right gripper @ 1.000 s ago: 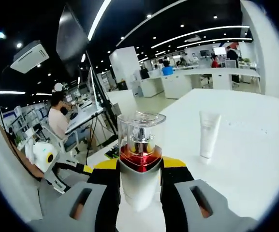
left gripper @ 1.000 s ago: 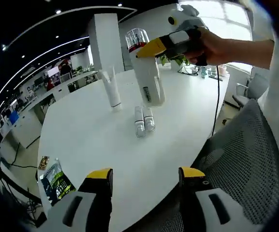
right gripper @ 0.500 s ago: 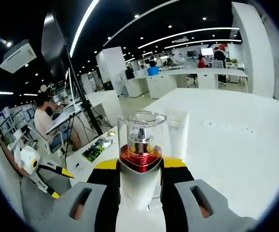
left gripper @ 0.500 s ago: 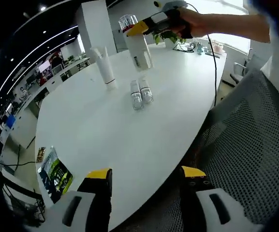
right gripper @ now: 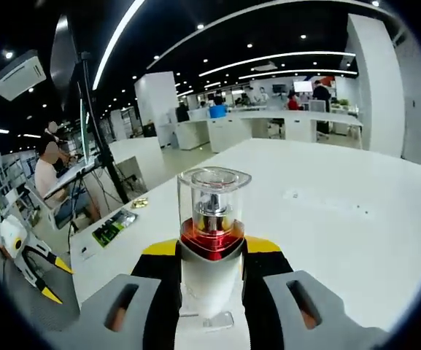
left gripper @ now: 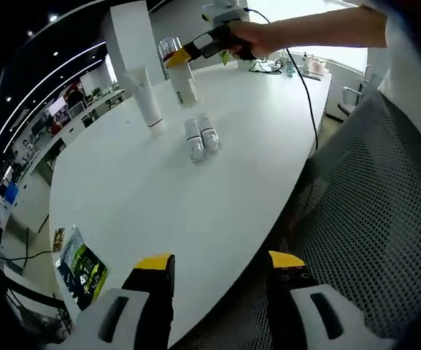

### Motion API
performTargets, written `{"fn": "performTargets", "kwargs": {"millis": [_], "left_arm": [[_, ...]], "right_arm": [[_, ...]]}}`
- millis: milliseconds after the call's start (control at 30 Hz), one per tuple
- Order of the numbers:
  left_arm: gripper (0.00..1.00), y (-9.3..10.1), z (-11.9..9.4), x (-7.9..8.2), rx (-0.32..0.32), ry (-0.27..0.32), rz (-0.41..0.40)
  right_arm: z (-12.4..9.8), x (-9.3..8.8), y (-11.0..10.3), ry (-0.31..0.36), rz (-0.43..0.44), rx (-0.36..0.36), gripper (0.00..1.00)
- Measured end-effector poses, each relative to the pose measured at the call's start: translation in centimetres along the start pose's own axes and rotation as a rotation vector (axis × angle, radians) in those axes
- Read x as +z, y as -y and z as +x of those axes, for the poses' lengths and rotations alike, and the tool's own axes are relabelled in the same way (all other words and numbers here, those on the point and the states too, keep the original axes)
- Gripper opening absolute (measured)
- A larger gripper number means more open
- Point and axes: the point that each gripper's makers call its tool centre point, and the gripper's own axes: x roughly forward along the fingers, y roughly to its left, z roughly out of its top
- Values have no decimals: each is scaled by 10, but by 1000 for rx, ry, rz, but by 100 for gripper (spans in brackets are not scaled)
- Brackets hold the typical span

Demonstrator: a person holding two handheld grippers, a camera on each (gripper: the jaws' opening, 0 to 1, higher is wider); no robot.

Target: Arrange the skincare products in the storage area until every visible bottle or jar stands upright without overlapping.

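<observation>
My right gripper (right gripper: 210, 251) is shut on a white pump bottle (right gripper: 211, 233) with a clear cap and a red collar, and holds it upright. In the left gripper view, that pump bottle (left gripper: 182, 79) hangs in the right gripper (left gripper: 195, 49) at the far side of the white table (left gripper: 159, 197), just right of a standing white tube (left gripper: 146, 98). Two small clear-capped bottles (left gripper: 199, 137) lie side by side on the table in front of it. My left gripper (left gripper: 219, 264) is open with nothing between its fingers, low at the table's near edge.
A green packet (left gripper: 85, 266) lies at the table's near left edge, also seen as the green packet (right gripper: 115, 226) in the right gripper view. A grey mesh chair (left gripper: 371, 219) stands to the right. A cable (left gripper: 305, 95) runs across the table. Desks and people fill the office behind.
The right gripper has kept hold of the pump bottle and carried it closer to the tube. Its view turned, so the tube left it. The left gripper drew back from the table.
</observation>
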Motion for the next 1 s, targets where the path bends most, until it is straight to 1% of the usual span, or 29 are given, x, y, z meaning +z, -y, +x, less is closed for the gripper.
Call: {"fn": "performTargets", "kwargs": {"millis": [133,367,467,567,633,700,767,933,1000], "left_arm": [[51,2,1,-2,-8,-11,-1],[51,2,2,-3,-12,-16,-2],[51,2,2,-4,-12,-22,-1],[51,0,1,-3,-2,-17,16],[51,0,1,-2,-1,-13,14],[51,-1,1,-3,0,-18,11],[51,-1,2,-4,1,-22,10],[51,-2,1,-5,3,-29,10],[51,-2,1,-5,5,-29,8]], "right_arm": [[6,0,11,5,-17,-8,29],[18,-10,29,-17,-67,-12,29],[23,-13,36,-18,-72,-15,29],[29,-17,38,-17,-84,-3,29],[34,-21,36,-30,-122,12,29],[38,-24,38,-48,-159,12,29],[42,-26,39,-51,-181,12,29],[49,-29,46,-59,-206,14,29],[51,-28,47,-51,-207,17,29]]}}
